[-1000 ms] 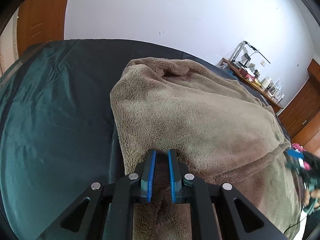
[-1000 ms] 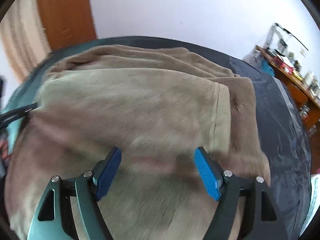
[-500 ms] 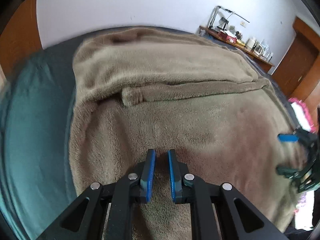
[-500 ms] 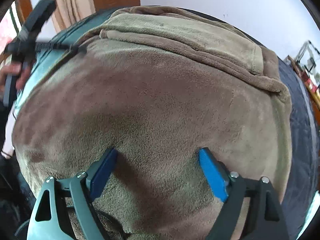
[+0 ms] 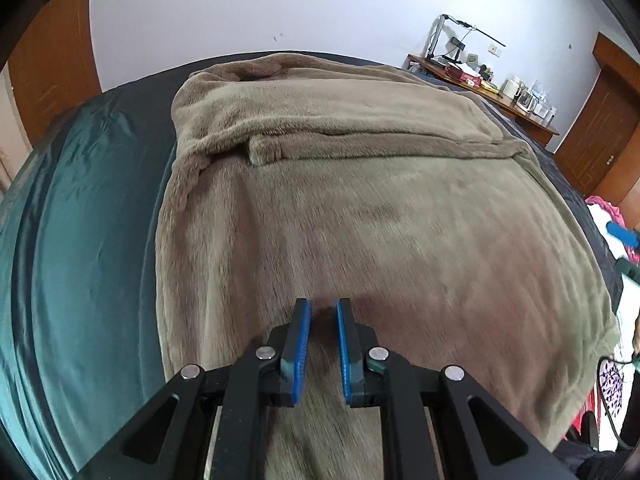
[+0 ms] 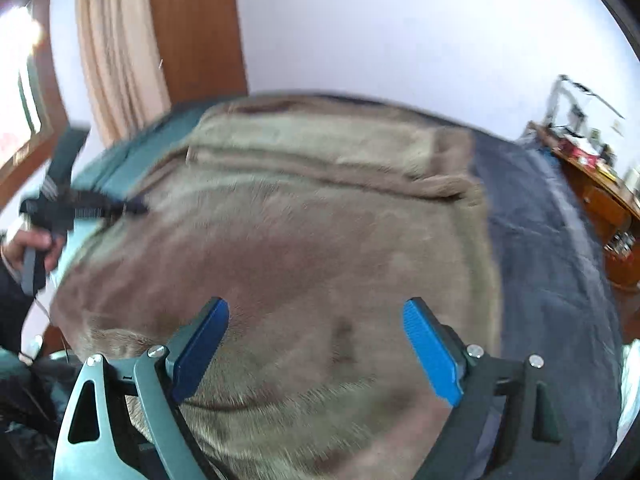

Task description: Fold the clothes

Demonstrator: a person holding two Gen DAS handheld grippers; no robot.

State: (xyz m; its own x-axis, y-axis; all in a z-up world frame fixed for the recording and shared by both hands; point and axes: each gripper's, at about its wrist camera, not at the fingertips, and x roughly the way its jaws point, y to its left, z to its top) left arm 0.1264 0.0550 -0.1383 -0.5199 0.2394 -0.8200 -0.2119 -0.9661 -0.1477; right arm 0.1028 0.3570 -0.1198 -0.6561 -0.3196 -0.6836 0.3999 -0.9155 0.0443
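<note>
A brown fleece garment lies spread over a bed with a dark teal cover. Its far part is folded over into a thicker layer. My left gripper is at the near edge, its blue pads close together with fleece pinched between them. In the right wrist view the fleece fills the middle, and my right gripper hovers wide open just above its near part, holding nothing. The left gripper shows there at the fleece's left edge, held by a hand.
A wooden desk with a lamp, kettle and small items stands against the back wall on the right, beside a wooden door. A curtain and wooden panel stand at the back left. Pink cloth lies off the bed's right side.
The fleece went from a lifted bundle to lying spread flat. The left gripper kept its narrow grip while its view swung. The right gripper stayed open and tilted up, away from the fleece.
</note>
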